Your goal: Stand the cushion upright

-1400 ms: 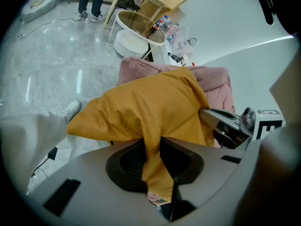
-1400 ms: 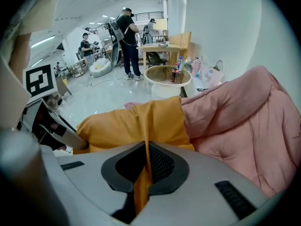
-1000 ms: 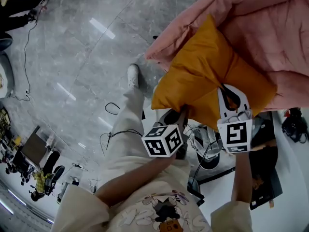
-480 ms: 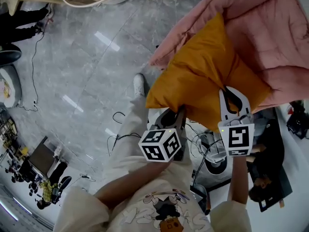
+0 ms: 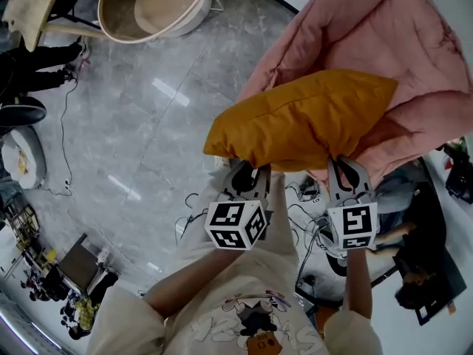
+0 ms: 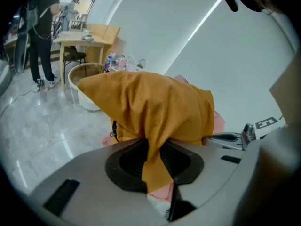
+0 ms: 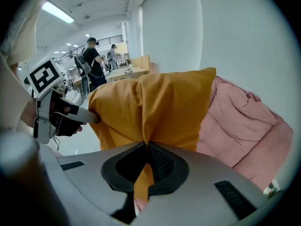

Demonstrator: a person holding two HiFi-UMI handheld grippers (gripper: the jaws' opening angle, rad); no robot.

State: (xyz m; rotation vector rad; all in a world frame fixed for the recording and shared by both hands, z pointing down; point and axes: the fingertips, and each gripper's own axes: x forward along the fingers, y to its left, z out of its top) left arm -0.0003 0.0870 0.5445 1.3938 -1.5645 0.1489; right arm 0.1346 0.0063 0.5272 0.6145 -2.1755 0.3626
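cushion (image 5: 303, 120): orange, held against pink quilt (image 5: 414, 58)
left gripper (image 5: 249, 184): pinching cushion's edge
right gripper (image 5: 346, 174): clamped on same edge

The left gripper (image 6: 153, 150) pinched a fold of the orange cushion (image 6: 155, 105); the right gripper (image 6: 212, 138) met its edge at three o'clock.

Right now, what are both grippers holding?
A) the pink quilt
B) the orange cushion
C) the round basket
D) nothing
B: the left gripper and the right gripper each pinch a fold of the orange cushion along its edge, with the pink quilt behind it.
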